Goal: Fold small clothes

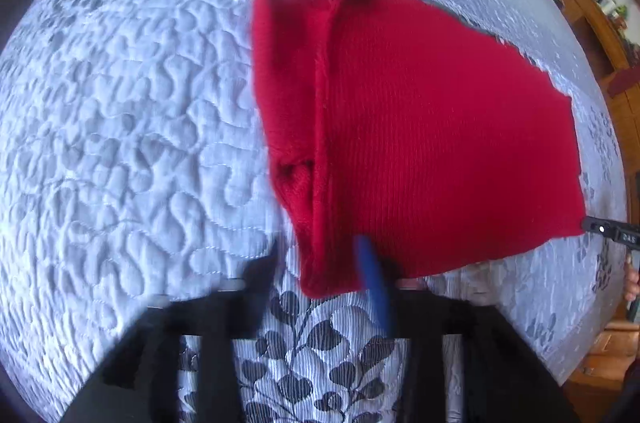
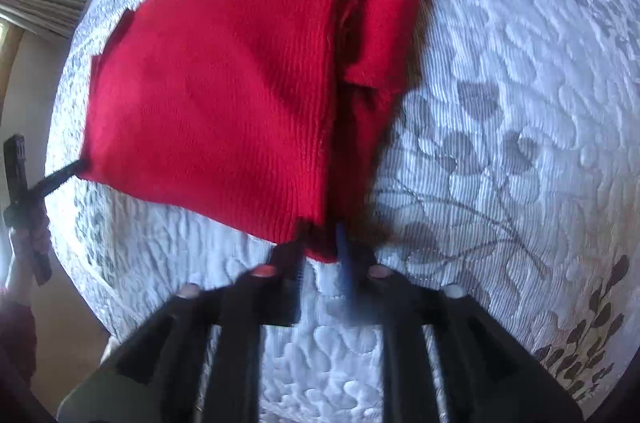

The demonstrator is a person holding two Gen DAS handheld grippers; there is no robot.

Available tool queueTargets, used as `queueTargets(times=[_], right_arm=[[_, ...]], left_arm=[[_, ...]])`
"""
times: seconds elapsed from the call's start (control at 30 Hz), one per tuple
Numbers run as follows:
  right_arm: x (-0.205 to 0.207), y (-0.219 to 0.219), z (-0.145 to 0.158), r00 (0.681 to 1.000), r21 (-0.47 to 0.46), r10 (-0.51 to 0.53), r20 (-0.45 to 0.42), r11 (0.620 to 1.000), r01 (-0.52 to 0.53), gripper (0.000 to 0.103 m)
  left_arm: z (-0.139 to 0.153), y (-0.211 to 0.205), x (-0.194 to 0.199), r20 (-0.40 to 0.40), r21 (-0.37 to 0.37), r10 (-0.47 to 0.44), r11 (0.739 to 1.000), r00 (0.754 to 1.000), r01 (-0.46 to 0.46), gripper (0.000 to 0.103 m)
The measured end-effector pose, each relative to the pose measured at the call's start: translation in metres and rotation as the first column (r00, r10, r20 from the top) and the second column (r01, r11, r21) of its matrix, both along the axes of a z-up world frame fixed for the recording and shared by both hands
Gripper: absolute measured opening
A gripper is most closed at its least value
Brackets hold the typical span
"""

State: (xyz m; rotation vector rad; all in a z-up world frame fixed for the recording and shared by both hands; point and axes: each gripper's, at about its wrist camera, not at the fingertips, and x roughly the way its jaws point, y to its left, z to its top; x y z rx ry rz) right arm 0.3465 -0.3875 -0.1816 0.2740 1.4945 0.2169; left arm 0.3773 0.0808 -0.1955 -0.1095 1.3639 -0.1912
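Both grippers, left [image 1: 320, 255] and right [image 2: 320, 243], stand open at the near corners of a red knit garment [image 1: 420, 127]. It lies folded flat on a quilted bed [image 1: 120, 103].

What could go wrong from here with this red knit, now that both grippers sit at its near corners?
1. The sleeve side lies bunched beside the flat panel of the red knit; folding now may trap that lump.
2. The left gripper has its jaws apart around the corner, so a pull may slip off.
3. The quilted bedspread is soft; the right gripper could pinch it too.
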Motion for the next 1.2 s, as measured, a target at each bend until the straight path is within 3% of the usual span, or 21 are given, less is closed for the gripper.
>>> queueTargets(times=[0.03, 0.13, 0.27, 0.43, 0.5, 0.57, 0.63, 0.77, 0.9, 0.97, 1.2], right_arm=[[0.0, -0.001, 0.005, 1.0, -0.005, -0.006, 0.02, 1.0, 0.006, 0.062], [0.005, -0.011, 0.006, 0.999, 0.009, -0.049, 0.008, 0.999, 0.049, 0.061], [0.012, -0.028, -0.024, 0.988, 0.083, -0.131, -0.082, 0.987, 0.138, 0.06], [0.021, -0.019, -0.042, 0.984, 0.102, -0.149, -0.095, 0.982, 0.159, 0.064], [0.025, -0.01, -0.041, 0.988, 0.09, -0.132, -0.078, 0.986, 0.139, 0.053], [0.027, -0.003, -0.045, 0.988, 0.149, -0.12, -0.094, 0.98, 0.133, 0.015], [0.028, -0.002, -0.049, 0.986, 0.177, -0.129, -0.104, 0.973, 0.146, 0.011], [0.02, 0.008, -0.036, 0.992, 0.142, -0.115, -0.05, 0.983, 0.12, 0.01], [0.009, 0.001, -0.019, 0.993, 0.157, -0.114, -0.025, 0.981, 0.117, 0.009], [0.003, -0.002, -0.011, 0.994, 0.182, -0.112, -0.016, 0.977, 0.113, 0.009], [-0.044, 0.011, 0.015, 0.999, 0.127, 0.013, 0.031, 0.992, -0.017, 0.009]], left_arm=[[0.003, 0.003, -0.001, 0.007, -0.017, 0.012, 1.0, 1.0, -0.011, 0.083], [-0.003, 0.006, 0.002, -0.053, -0.054, 0.032, 0.998, 0.998, -0.034, 0.083], [-0.027, 0.005, 0.011, -0.137, -0.127, 0.086, 0.986, 0.987, -0.103, 0.087], [-0.036, -0.009, 0.021, -0.117, -0.101, 0.095, 0.989, 0.989, -0.107, 0.09], [-0.036, -0.018, 0.021, -0.088, -0.037, 0.083, 0.996, 0.993, -0.087, 0.074], [-0.034, -0.029, 0.02, -0.053, 0.013, 0.056, 0.998, 0.997, -0.056, 0.054], [-0.028, -0.034, 0.017, -0.038, -0.014, 0.054, 0.998, 0.998, -0.054, 0.02], [-0.024, -0.042, 0.013, -0.014, -0.06, 0.074, 0.995, 0.997, -0.074, 0.014], [-0.006, -0.016, -0.007, 0.026, -0.141, 0.116, 0.984, 0.993, -0.111, 0.013], [0.004, -0.014, -0.013, 0.043, -0.161, 0.111, 0.982, 0.993, -0.103, 0.013], [0.03, 0.0, -0.072, 0.079, -0.18, 0.042, 0.983, 0.996, -0.027, 0.013]])
